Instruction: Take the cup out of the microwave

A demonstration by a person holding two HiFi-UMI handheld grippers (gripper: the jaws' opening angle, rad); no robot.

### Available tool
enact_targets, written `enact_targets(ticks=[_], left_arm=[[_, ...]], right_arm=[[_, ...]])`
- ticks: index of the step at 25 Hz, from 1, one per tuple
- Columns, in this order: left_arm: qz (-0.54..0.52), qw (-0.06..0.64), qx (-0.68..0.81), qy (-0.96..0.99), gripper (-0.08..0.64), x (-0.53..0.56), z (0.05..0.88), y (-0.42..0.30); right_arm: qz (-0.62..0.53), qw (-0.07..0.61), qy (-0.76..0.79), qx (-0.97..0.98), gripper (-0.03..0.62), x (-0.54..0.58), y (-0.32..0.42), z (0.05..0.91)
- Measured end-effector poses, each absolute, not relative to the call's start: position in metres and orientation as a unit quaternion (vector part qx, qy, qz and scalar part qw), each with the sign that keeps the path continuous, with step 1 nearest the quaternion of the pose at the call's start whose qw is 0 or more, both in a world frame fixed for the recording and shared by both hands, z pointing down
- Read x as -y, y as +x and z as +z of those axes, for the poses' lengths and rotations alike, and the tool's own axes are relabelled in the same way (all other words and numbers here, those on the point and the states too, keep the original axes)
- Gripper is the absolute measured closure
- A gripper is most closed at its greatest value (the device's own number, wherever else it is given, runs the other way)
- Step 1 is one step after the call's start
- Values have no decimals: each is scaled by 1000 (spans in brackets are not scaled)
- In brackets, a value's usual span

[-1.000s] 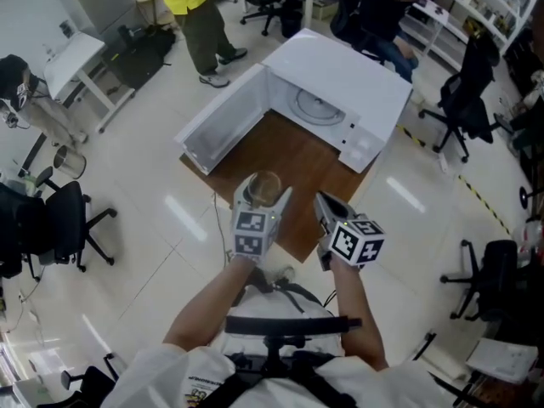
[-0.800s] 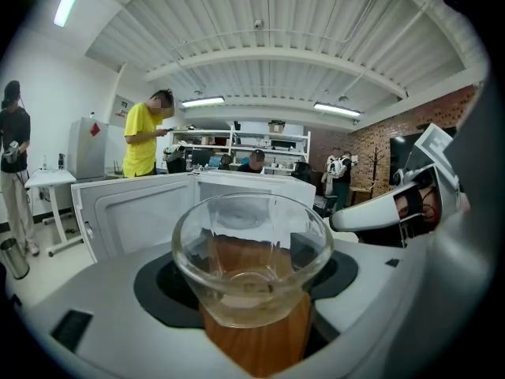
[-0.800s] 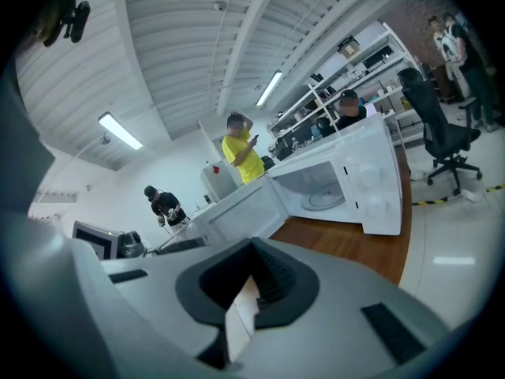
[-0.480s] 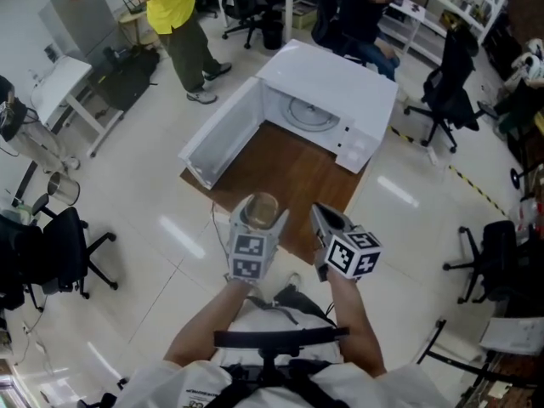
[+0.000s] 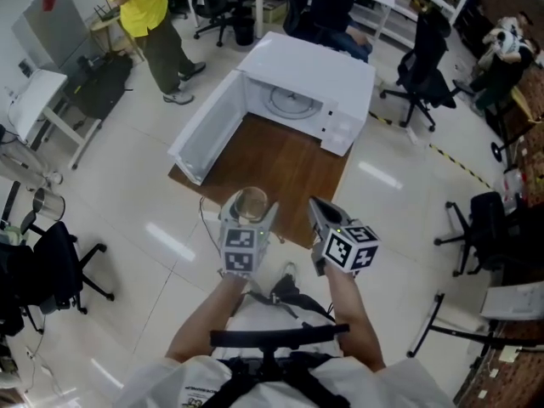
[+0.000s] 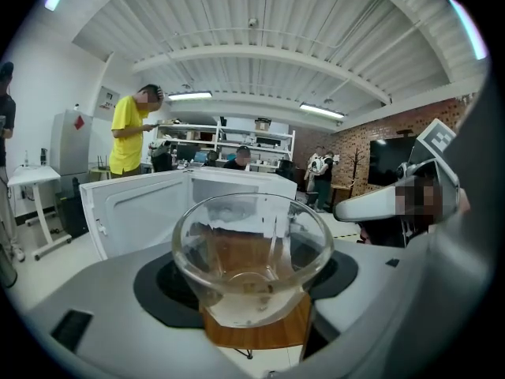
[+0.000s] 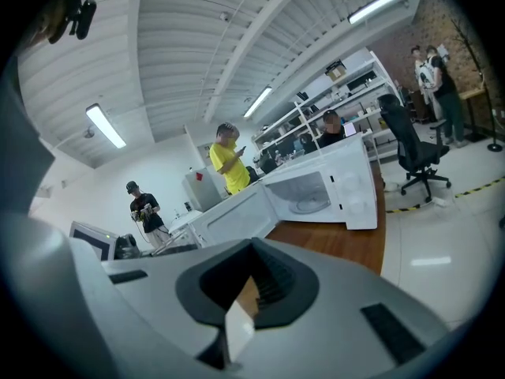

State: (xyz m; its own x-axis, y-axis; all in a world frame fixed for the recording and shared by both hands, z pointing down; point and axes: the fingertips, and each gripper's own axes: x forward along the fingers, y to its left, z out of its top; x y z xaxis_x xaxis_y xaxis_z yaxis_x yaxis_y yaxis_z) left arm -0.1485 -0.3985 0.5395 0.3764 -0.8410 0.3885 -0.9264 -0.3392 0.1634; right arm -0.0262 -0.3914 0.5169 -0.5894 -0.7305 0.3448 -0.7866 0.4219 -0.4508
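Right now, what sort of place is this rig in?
Probably an open-plan office or lab: rolling office chairs, wall shelving, and a microwave on a small wooden table standing alone on the tiled floor.

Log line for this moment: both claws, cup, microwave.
left claw: shut on glass cup | right claw: shut, empty | microwave: door open, cup outside | cup position: above table near edge

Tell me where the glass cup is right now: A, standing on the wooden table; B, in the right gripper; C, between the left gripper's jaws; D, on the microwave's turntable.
C: the left gripper view shows the glass cup clamped between the jaws of the left gripper, and the microwave turntable is bare.
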Motion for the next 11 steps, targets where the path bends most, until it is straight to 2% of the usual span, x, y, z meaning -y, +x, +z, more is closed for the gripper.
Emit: enact_targets(ticks=[11], left_arm=[[111, 173, 540, 816, 212, 394, 535, -162]], right_arm=[[283, 44, 453, 844, 580, 389, -46, 512]])
